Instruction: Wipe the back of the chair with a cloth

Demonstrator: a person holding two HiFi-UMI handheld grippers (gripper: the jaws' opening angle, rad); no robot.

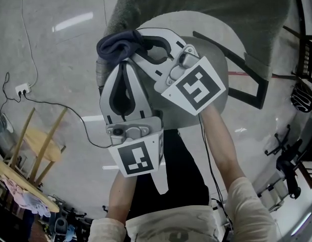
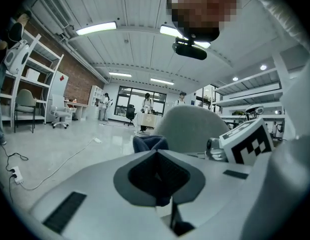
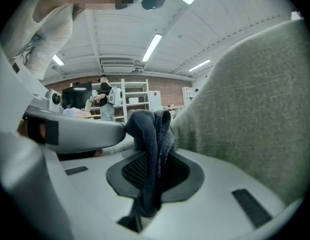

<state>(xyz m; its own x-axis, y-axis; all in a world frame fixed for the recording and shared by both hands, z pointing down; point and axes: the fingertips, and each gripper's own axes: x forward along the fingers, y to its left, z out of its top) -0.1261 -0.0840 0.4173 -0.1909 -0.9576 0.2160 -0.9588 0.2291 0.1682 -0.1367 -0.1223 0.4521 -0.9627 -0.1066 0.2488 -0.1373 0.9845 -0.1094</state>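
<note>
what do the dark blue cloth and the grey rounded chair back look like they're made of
Dark blue cloth: soft knit or fleece-like fabric, matte; it folds limply and shows a fuzzy nap. Grey rounded chair back: apparently upholstered in coarse woven or felt-like fabric, matte, with a speckled, fibrous surface.

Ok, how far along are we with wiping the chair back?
Done: the cloth is picked up and pinched in the right gripper jaws. In hand: it is held at the edge of the grey chair back, with the left gripper, jaws together, just behind it. Left: the wiping itself. Nothing shows whether any of the back has been wiped.
</note>
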